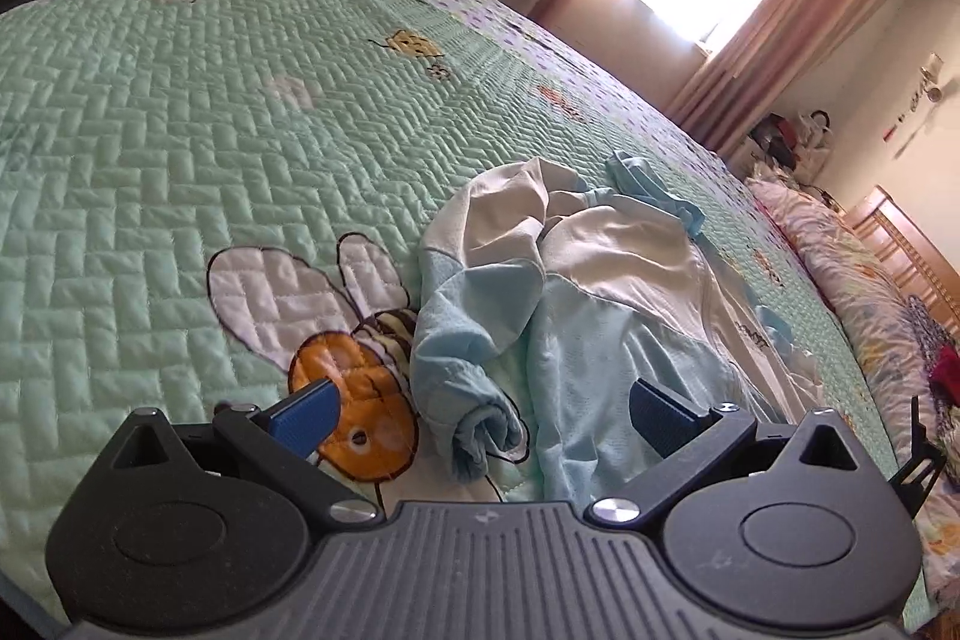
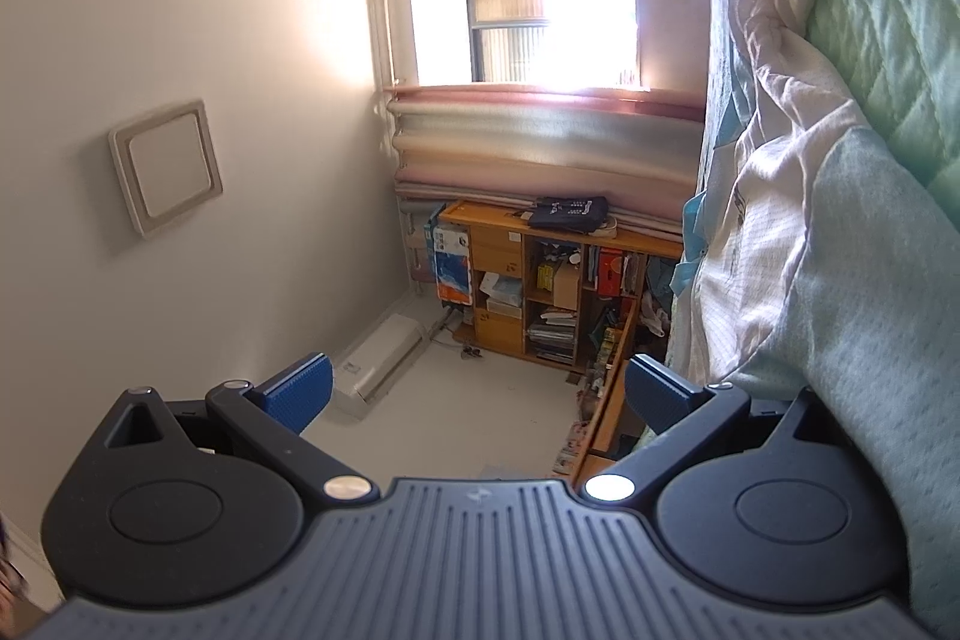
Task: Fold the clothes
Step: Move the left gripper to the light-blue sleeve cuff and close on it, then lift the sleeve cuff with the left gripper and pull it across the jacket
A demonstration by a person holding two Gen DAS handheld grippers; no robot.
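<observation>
Currently, a crumpled pale-blue-and-white garment point(image 1: 576, 292) is being left lengthwise toward the pillows on the green quilted bedspread point(image 1: 180, 148); both hand-held grippers, left point(image 1: 480, 412) and right point(image 2: 478, 391), are being held apart, empty.

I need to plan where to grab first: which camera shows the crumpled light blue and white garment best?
The left wrist view: the whole garment lies crumpled on the green quilt, sleeves and body visible. The right wrist view shows only a close, sideways strip of it along the frame's right edge.
</observation>
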